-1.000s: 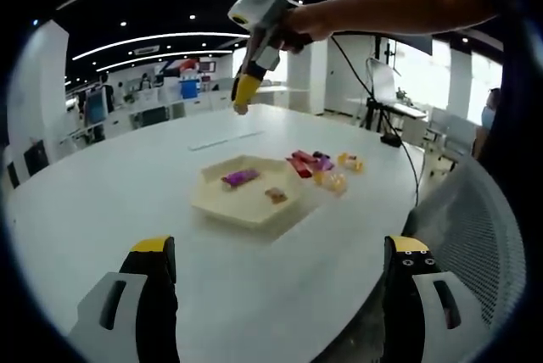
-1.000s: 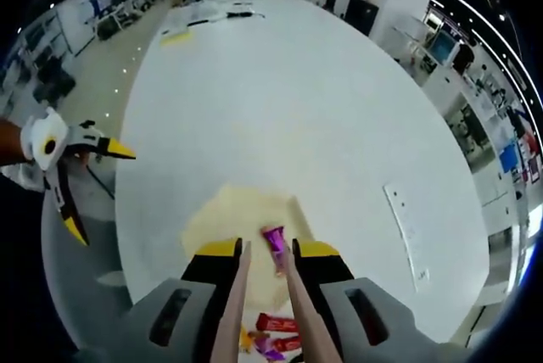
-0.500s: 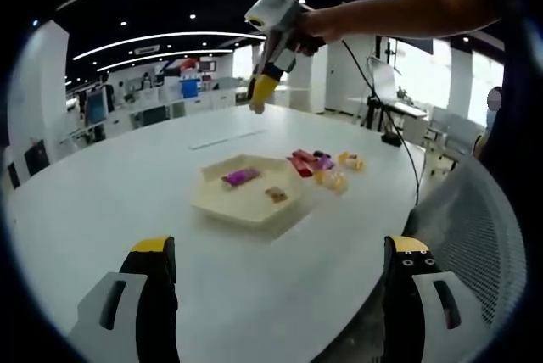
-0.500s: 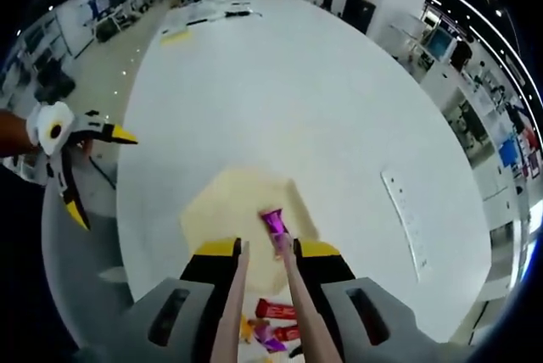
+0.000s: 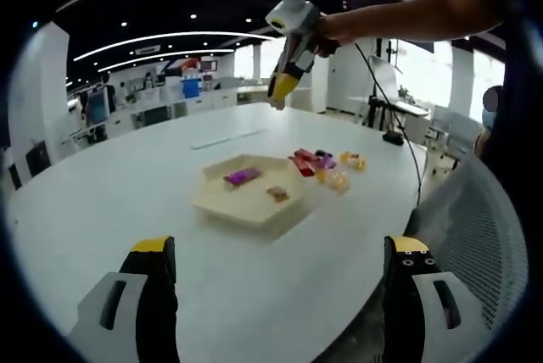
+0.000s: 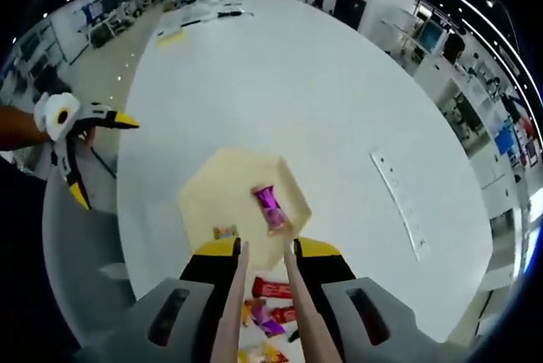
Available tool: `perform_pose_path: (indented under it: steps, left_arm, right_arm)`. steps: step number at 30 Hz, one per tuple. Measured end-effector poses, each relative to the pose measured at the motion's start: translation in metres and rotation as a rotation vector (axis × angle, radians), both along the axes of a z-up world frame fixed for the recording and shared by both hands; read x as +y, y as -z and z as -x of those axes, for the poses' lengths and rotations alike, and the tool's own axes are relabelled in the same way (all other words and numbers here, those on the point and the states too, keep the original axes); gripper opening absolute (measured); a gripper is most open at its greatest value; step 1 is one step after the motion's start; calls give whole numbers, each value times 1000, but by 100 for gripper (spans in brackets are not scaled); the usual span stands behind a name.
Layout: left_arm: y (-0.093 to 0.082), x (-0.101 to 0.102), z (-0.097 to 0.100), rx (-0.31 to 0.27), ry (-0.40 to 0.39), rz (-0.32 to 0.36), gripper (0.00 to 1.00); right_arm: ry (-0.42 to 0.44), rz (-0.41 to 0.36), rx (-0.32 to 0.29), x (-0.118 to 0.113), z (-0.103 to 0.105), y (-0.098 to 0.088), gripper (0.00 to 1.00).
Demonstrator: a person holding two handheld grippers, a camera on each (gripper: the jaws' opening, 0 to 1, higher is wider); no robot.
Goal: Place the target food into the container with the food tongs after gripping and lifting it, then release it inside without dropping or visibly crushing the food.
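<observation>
1 hexagonal tray (image 6: 206, 178) centre frame on white tabletop (image 6: 280, 83) | 2 foods inside: purple bar (image 6: 270, 208), small brown piece (image 6: 225, 231) | loose wrapped snacks (image 6: 270, 304) lower centre | right hand-held gripper (image 6: 263, 248) holding 1 pair of tongs (image 6: 229, 321), nothing between the tips | left hand-held gripper (image 5: 280, 257) wide, empty

Big round white table (image 5: 127, 202). On top: a pale six-sided tray (image 5: 246, 196) (image 6: 242, 202), and just beside it, a little heap of wrapped snacks (image 5: 327, 165) (image 6: 270, 312).

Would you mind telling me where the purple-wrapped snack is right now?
The purple-wrapped snack lies inside the hexagonal tray on the white table, just ahead of the tongs in the right gripper view, apart from a small brown snack in the same tray.
</observation>
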State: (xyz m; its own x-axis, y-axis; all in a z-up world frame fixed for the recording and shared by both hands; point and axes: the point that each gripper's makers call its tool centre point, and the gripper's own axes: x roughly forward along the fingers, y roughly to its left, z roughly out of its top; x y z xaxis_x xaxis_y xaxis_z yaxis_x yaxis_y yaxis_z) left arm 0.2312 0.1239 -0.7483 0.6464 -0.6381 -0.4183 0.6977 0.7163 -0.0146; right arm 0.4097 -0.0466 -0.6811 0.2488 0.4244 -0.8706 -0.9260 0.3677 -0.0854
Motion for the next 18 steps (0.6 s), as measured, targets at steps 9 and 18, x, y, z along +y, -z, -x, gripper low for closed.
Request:
perform_pose_path:
  steps: [9,18]
  left_arm:
    - [2,1,0,4,-2,-12,100]
    - [5,1,0,8,-4,-30,100]
  right_arm:
    - [-12,4,11,-20,9,4,25]
    - [-34,21,22,-46,16,8,25]
